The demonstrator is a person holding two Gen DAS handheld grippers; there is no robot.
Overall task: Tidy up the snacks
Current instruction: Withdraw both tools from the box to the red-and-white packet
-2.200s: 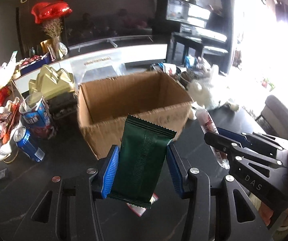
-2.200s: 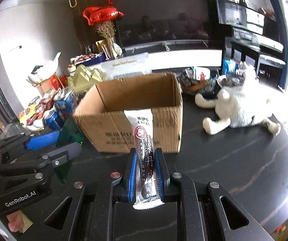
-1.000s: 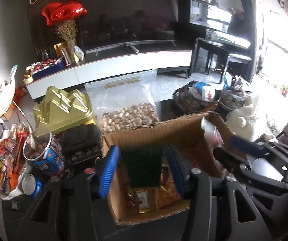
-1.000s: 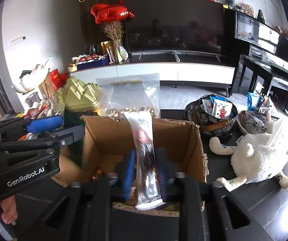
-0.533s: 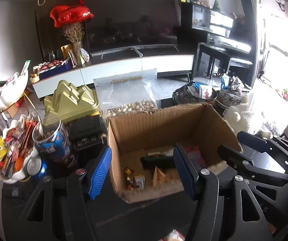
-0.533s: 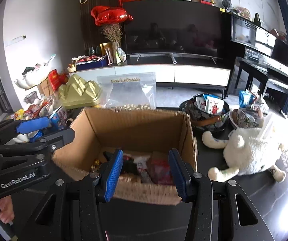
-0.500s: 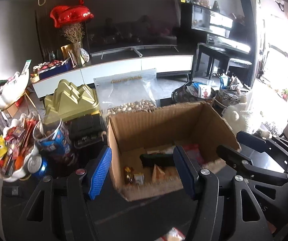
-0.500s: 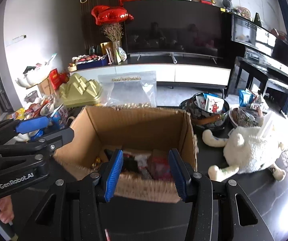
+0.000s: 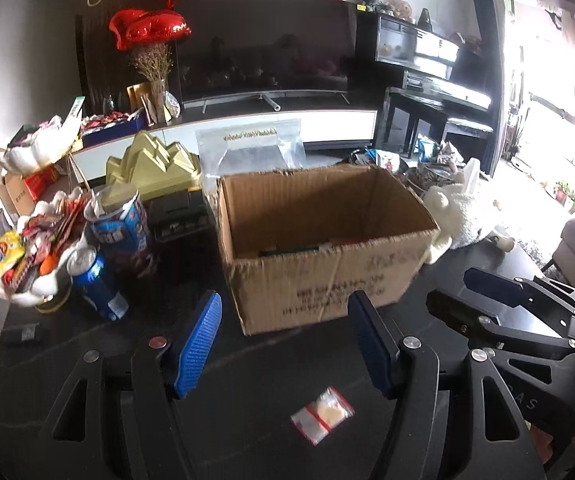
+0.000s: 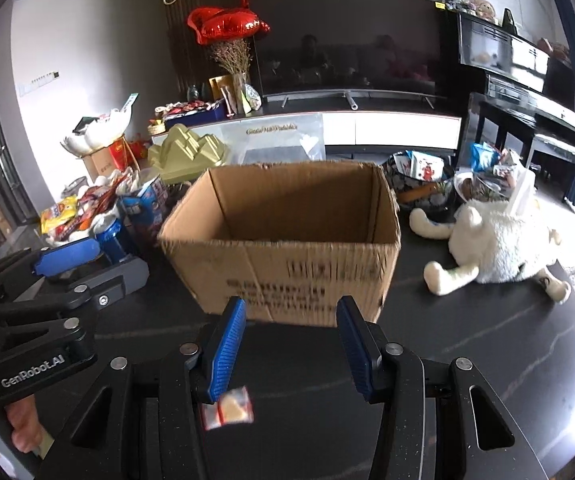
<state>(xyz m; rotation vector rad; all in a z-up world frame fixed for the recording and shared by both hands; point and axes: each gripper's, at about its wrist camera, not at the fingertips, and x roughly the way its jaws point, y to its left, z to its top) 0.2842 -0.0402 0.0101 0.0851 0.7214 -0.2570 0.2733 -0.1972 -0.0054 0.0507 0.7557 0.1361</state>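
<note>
My left gripper points down and forward, blue pads apart with nothing between them, its jaws just eased wider. My right gripper tilts down the same way beside it, jaws parted too, empty. My hand grips the left handle.

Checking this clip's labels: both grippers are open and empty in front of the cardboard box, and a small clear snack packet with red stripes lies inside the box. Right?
Not quite. The snack packet lies on the dark table in front of the cardboard box, not inside it; the left wrist view shows this. The left gripper and right gripper are indeed open and empty.
</note>
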